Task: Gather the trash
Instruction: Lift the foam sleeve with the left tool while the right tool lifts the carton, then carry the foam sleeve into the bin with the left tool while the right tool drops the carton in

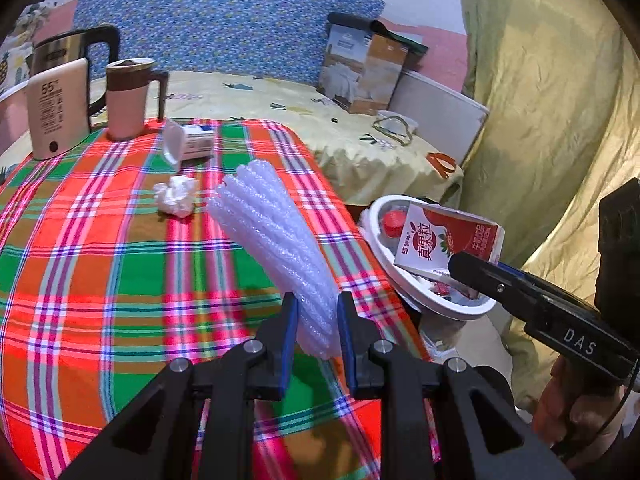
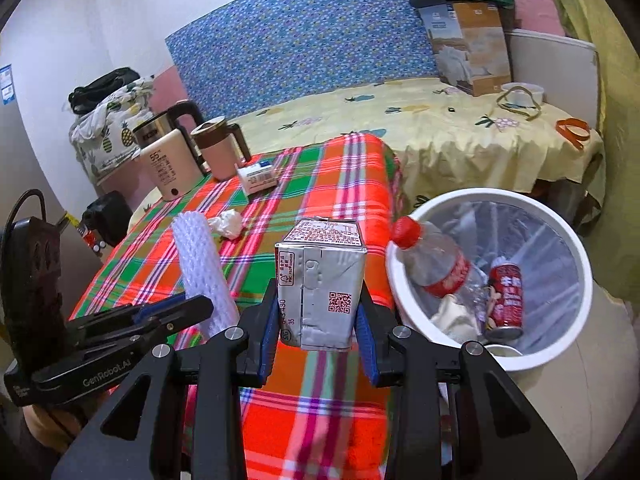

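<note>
My left gripper (image 1: pixel 318 312) is shut on a white foam net sleeve (image 1: pixel 272 240) and holds it tilted above the plaid tablecloth (image 1: pixel 100 260); the sleeve also shows in the right wrist view (image 2: pixel 202 272). My right gripper (image 2: pixel 318 320) is shut on a red and silver milk carton (image 2: pixel 324 284), held above the table's right edge beside the white trash bin (image 2: pixel 440 340). In the left wrist view the carton (image 1: pixel 448 240) hangs over the bin (image 1: pixel 400 272). A crumpled tissue (image 1: pixel 176 195) and a tipped white yogurt cup (image 1: pixel 188 144) lie on the table.
The bin holds a plastic bottle (image 2: pixel 436 264), a red can (image 2: pixel 506 300) and paper scraps. A kettle (image 1: pixel 58 108) and a pink mug (image 1: pixel 128 98) stand at the table's far left. A bed with yellow sheet (image 2: pixel 440 132) and a cardboard box (image 2: pixel 468 48) lie behind.
</note>
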`<state>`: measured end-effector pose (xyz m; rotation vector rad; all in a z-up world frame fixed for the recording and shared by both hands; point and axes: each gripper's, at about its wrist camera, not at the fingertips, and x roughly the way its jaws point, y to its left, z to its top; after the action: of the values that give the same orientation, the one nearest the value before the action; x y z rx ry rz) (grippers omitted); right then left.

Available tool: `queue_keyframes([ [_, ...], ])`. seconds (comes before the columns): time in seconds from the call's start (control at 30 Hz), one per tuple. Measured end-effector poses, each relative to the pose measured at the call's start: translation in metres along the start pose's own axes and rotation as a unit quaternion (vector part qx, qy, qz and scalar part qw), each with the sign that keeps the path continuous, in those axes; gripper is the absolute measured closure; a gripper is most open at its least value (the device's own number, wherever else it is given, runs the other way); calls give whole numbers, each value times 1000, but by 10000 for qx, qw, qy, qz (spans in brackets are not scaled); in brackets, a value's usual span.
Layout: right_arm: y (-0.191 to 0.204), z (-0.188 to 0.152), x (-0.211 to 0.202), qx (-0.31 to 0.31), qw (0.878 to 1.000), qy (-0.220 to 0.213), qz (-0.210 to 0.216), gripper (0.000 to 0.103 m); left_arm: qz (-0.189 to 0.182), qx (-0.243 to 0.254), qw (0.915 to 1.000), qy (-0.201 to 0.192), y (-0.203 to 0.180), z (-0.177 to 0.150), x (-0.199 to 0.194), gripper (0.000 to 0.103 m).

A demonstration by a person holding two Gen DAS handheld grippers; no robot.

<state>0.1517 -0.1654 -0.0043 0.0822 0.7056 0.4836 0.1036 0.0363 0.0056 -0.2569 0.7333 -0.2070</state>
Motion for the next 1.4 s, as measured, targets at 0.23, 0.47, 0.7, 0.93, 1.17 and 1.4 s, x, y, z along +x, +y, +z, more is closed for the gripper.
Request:
queue_keyframes([
  [0.23,-22,-6,-11,212,9997,-108,-115,67,-117,204,9997,100,-26,3,12,82],
  [0.47,-50,-9,-23,486,9979,-222,-359,67,-293,448,9984,190,-52,10,25,82],
  [0.7,-79,-10,-33,774,9943,-334,-649,67,-483,710,9960,239,-83,17,39,82],
  [0.93,-100,-13,-38,987,9907,-380,-853,67,-696,904,9928,358,-109,22,57,82],
  [1.17,-114,-17,-37,1123,9885,-331,-956,67,-839,1014,9899,527,-127,24,76,82],
  [1.4,-126,-20,-34,1220,9867,-248,-1048,67,-946,1157,9863,696,-144,25,95,82],
])
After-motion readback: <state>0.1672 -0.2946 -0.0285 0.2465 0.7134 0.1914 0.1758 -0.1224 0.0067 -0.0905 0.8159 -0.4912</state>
